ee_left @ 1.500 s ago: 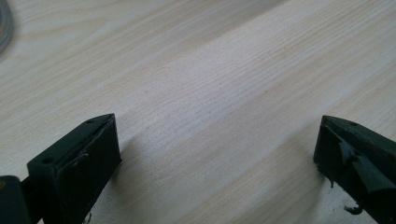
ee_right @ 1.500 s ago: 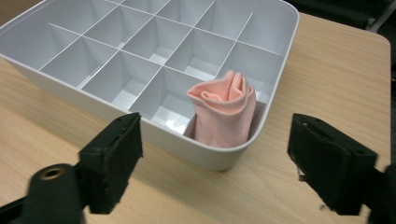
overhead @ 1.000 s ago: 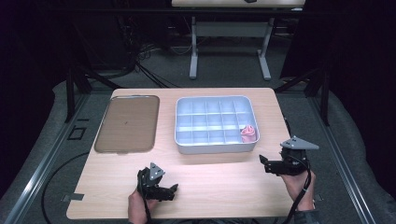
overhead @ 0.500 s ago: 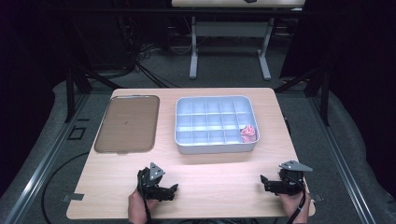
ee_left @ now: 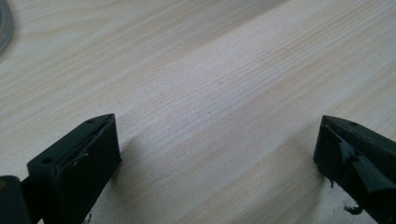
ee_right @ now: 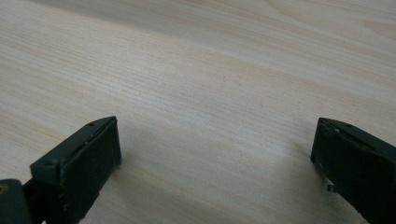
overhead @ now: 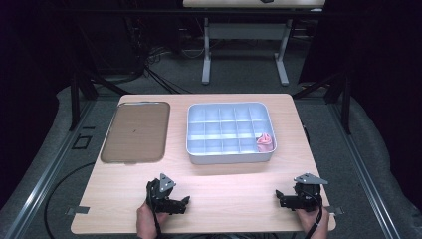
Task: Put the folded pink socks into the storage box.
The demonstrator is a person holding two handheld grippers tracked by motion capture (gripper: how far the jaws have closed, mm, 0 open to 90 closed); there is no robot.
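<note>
Both grippers sit low at the near edge of the wooden table (overhead: 234, 184), one in each hand. Left gripper (overhead: 180, 203): jaws wide apart, nothing between them but bare wood grain, as the left gripper view confirms (ee_left: 215, 154). Right gripper (overhead: 281, 197): jaws likewise spread and empty, seen again in the right gripper view (ee_right: 215, 154).

Judgement: you are at rest, both tools parked, with no object in hand. The nearest workable thing is the pink item (overhead: 264, 141), which lies in the divided bin (overhead: 229, 157), in the rightmost compartment of a near row, touching the right wall.

To go for it, use the right gripper, since it is on that side. Lift clear of the table first, come over the bin's near rim from above, and align the jaws so neither catches a divider. Keep the jaws apart until they straddle the item, then close gently; it looks soft and crumpled, though its exact nature is too small to tell.

Containers: the divided bin is pale blue-grey, with every other compartment apparently empty. The brown tray (overhead: 137, 132) lies just left of the bin, apart from it, with nothing on it.
</note>
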